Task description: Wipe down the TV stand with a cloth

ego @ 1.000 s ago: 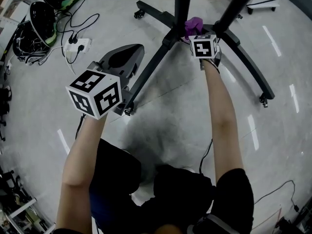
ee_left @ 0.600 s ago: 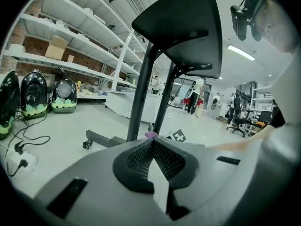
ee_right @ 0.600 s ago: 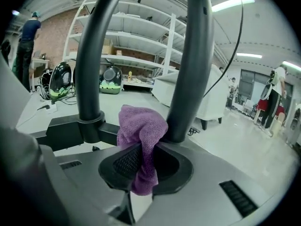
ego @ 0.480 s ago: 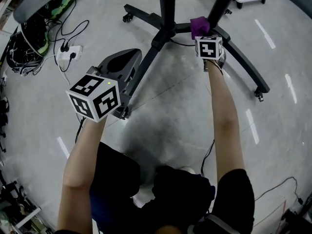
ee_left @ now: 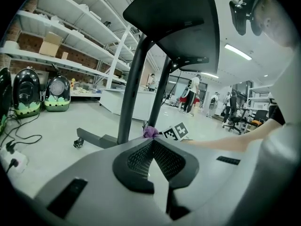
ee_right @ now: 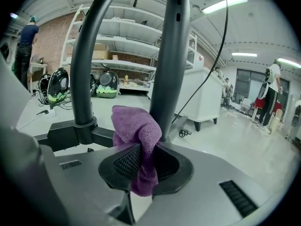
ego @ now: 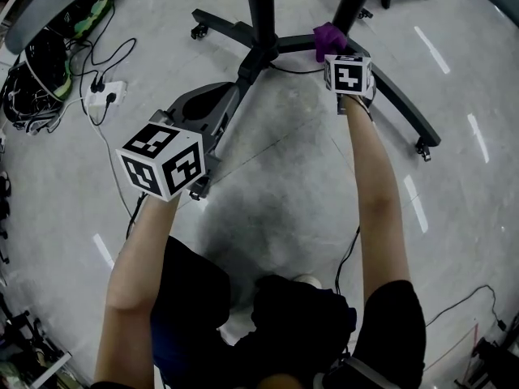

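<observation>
Bulging from the right gripper (ee_right: 143, 160), the cloth (ee_right: 135, 125) touches the stand (ee_right: 170, 55).

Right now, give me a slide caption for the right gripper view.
Right gripper, jaws shut on a purple cloth, at the TV stand's dark upright post; warehouse shelving behind.

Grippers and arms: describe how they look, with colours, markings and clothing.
The left gripper and right gripper are alike: smooth grey plastic bodies with black mesh-textured pads inside the jaws. Each carries a white cube printed with black square markers. The person wears a black short-sleeved top, so the forearms are bare.
</observation>
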Demonstrator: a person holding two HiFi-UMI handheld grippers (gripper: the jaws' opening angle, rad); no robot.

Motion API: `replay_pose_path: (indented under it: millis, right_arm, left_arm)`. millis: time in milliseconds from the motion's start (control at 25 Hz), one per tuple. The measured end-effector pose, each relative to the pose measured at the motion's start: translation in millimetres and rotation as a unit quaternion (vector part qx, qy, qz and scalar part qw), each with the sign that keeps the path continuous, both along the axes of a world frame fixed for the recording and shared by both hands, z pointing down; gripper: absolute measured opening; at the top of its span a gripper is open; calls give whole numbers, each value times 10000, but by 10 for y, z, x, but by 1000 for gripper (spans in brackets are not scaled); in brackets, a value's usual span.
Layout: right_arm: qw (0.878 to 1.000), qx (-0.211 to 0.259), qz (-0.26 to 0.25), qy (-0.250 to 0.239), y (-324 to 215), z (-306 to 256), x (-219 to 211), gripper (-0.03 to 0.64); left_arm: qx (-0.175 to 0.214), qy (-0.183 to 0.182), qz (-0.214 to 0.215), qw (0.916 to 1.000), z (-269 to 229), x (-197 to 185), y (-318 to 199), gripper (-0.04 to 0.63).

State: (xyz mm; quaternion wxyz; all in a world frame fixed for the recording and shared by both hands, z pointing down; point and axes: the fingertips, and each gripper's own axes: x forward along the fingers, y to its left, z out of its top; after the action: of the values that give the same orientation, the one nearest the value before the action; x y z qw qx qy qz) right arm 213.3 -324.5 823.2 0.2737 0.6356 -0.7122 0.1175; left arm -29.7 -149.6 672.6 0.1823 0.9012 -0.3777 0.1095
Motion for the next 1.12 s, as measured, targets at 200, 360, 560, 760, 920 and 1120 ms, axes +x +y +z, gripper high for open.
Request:
replay_pose_path:
  millis: [200, 360, 560, 760, 920, 1120]
  right_arm:
    - [9998, 83, 90, 140, 20, -76, 244, 74]
    - [9997, 62, 212, 139, 41, -87, 454, 74]
    - [9996, 0, 57, 267, 38, -79, 492, 74]
    - [9997, 22, 229, 104, 106, -70, 632, 74]
    - [9996, 1, 274, 78, 203, -60, 766, 74]
    - [9984, -88, 548, -93, 323, 38, 1000, 74]
  left_arm:
    - [-5, 4, 117, 9999, 60, 159, -15, 6]
    - [-45, 32, 184, 9998, 99, 292, -11, 6]
    - [-58, 38, 308, 9995, 131, 462, 22, 6]
    - [-27, -19, 380, 9993, 177, 591, 24, 6]
    - [-22, -22, 509, 9987, 221, 757, 72, 6]
    - [2, -73, 727, 9973, 290, 969, 142, 6]
